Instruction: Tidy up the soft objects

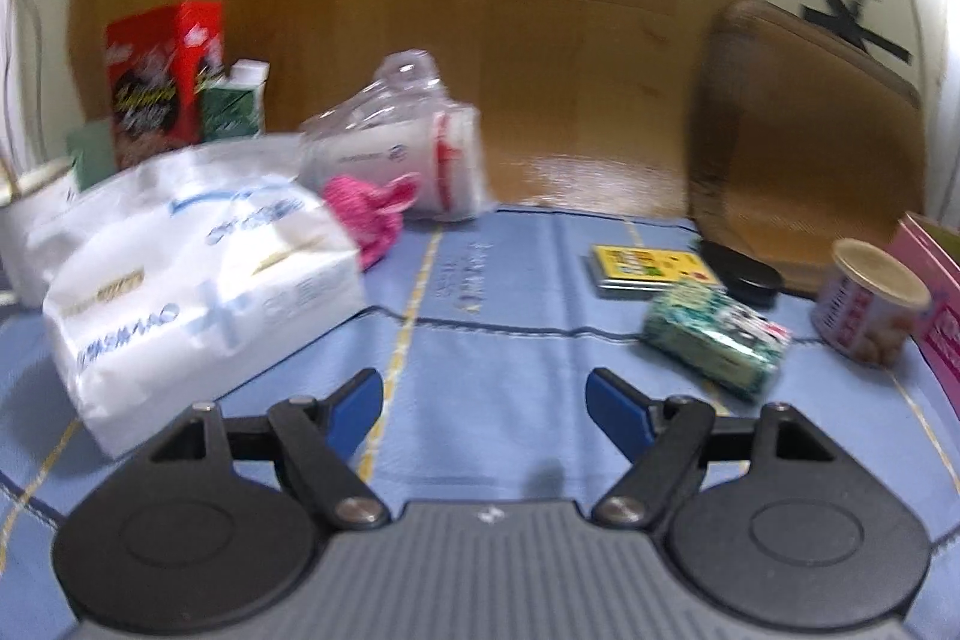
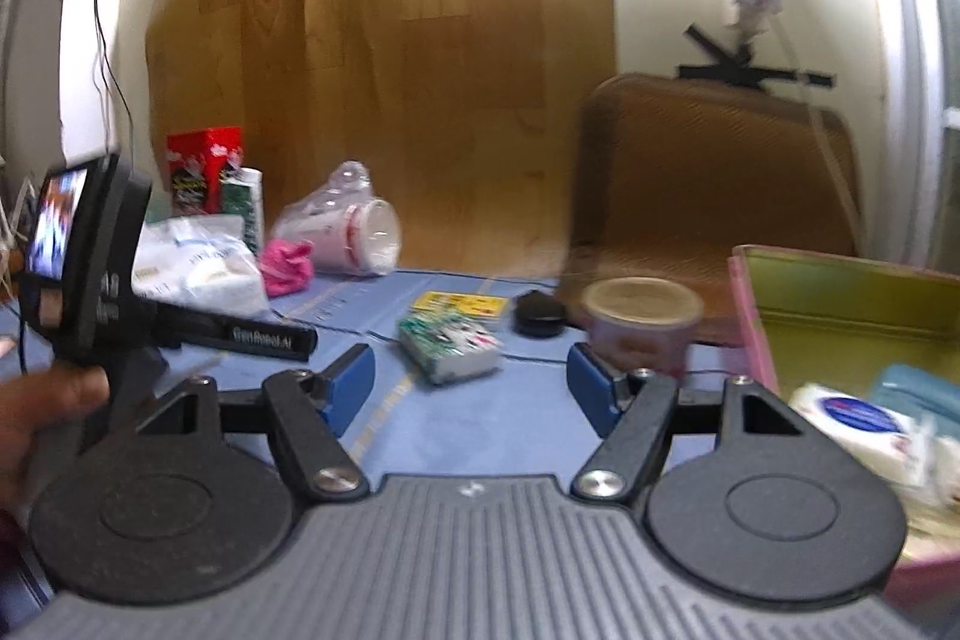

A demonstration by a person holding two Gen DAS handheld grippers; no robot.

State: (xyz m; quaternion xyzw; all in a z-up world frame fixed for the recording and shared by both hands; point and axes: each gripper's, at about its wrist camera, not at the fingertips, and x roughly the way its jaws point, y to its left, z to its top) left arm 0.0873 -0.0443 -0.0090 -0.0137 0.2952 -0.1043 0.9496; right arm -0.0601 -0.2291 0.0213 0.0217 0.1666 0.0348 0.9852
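Note:
My left gripper (image 1: 486, 407) is open over the blue cloth (image 1: 492, 358), nothing between its blue pads. Left of it lies a big white tissue pack (image 1: 192, 274), with a pink knitted piece (image 1: 369, 214) behind it. A green-patterned tissue packet (image 1: 714, 343) lies to the right. My right gripper (image 2: 471, 388) is also open and empty, with the same green packet (image 2: 450, 343) just beyond it. The pink box (image 2: 744, 316) at the right holds a white soft pack (image 2: 852, 418) and a teal cloth (image 2: 918, 388).
A clear bag of cups (image 1: 414, 142), a red box (image 1: 162, 70) and a green carton (image 1: 234, 100) stand at the back left. A yellow card (image 1: 648, 268), black lid (image 1: 744, 274) and tin can (image 1: 870, 304) sit right. A hand (image 2: 36, 418) holds the left tool's screen (image 2: 60, 226).

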